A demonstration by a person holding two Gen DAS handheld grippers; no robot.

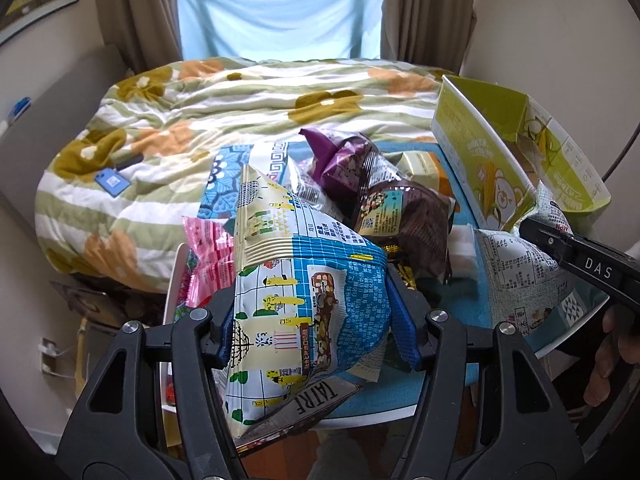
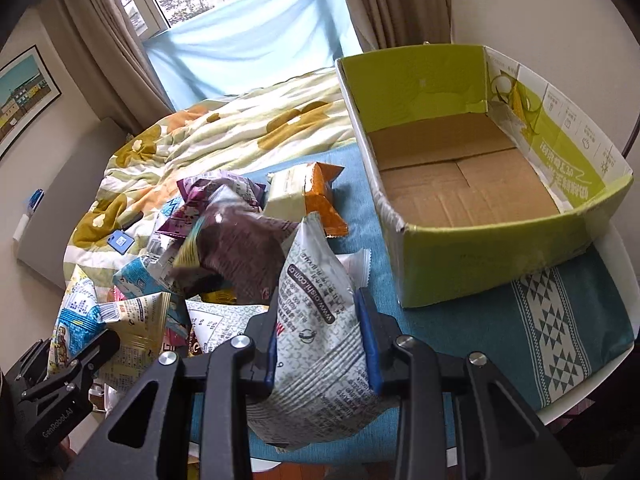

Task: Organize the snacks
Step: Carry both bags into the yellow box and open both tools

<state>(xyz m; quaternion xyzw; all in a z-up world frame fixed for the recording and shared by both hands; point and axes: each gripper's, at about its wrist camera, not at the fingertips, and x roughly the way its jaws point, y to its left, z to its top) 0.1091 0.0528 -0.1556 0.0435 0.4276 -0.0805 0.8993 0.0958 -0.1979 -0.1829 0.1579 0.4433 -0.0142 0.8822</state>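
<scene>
Blue and cream bag (image 1: 304, 308): sat low in the centre of the left wrist view, pinched between the left gripper's (image 1: 312, 320) blue pads and lifted clear of the pile.
Silver bag (image 2: 320, 332): filled the lower middle of the right wrist view, clamped by the right gripper (image 2: 322, 340), its top corner pointing up the frame.
Left gripper: narrowed onto the blue and cream bag, pads pressing both sides.
Right gripper: squeezed tight on the silver bag; it also showed at the right edge of the left wrist view.
Snack pile (image 2: 224, 240): purple, brown, orange and pink packets heaped at centre left, on the teal cloth (image 2: 560, 320).
Green box (image 2: 480, 152): open and tilted at upper right, only its bare cardboard floor showing, resting on the cloth just beside the pile.
Table (image 2: 624, 264): white rim at the right edge.
Bed (image 1: 240, 112): flowered quilt behind the table, across the middle.
Window (image 1: 280, 8): top centre, between brown curtains.
</scene>
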